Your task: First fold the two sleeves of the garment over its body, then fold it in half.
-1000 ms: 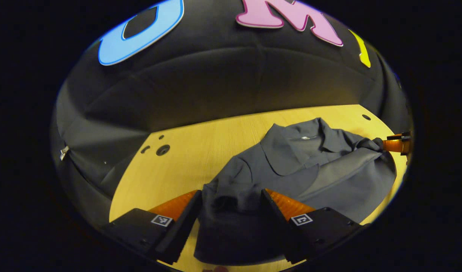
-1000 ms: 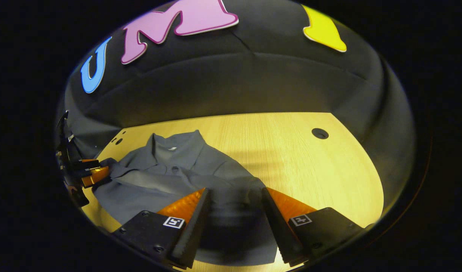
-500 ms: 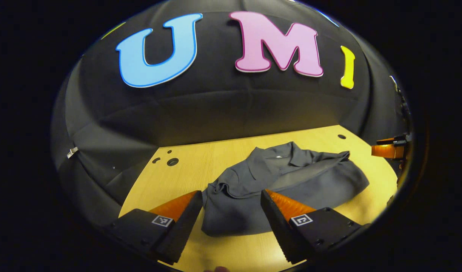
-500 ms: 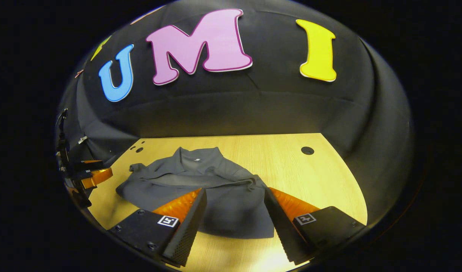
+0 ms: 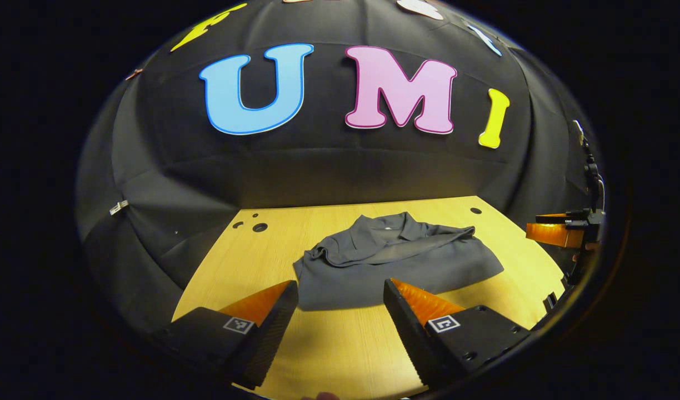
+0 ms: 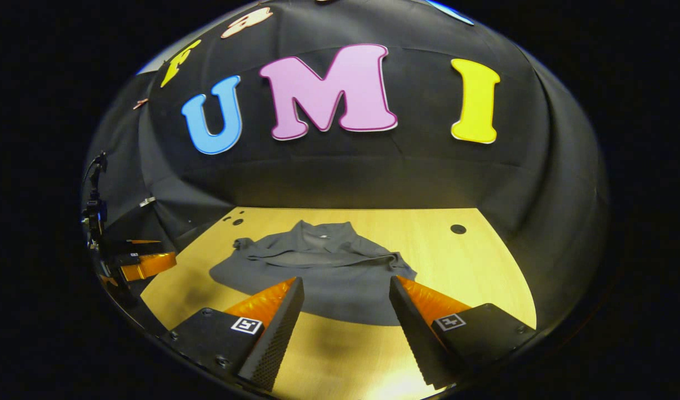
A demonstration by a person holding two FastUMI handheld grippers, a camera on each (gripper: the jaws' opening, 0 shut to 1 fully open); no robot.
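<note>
Both grippers have pulled back and up from the grey garment (image 5: 398,261), which now lies folded in a low heap on the wooden table (image 5: 340,344), collar toward the booth wall. The left gripper (image 5: 340,294) and the right gripper (image 6: 345,291) each hang above the table with fingers spread apart, holding nothing, where a second ago the cloth sat between them.

Bare table (image 5: 340,344) before the garment (image 5: 395,266) — nothing blocks either gripper.
</note>
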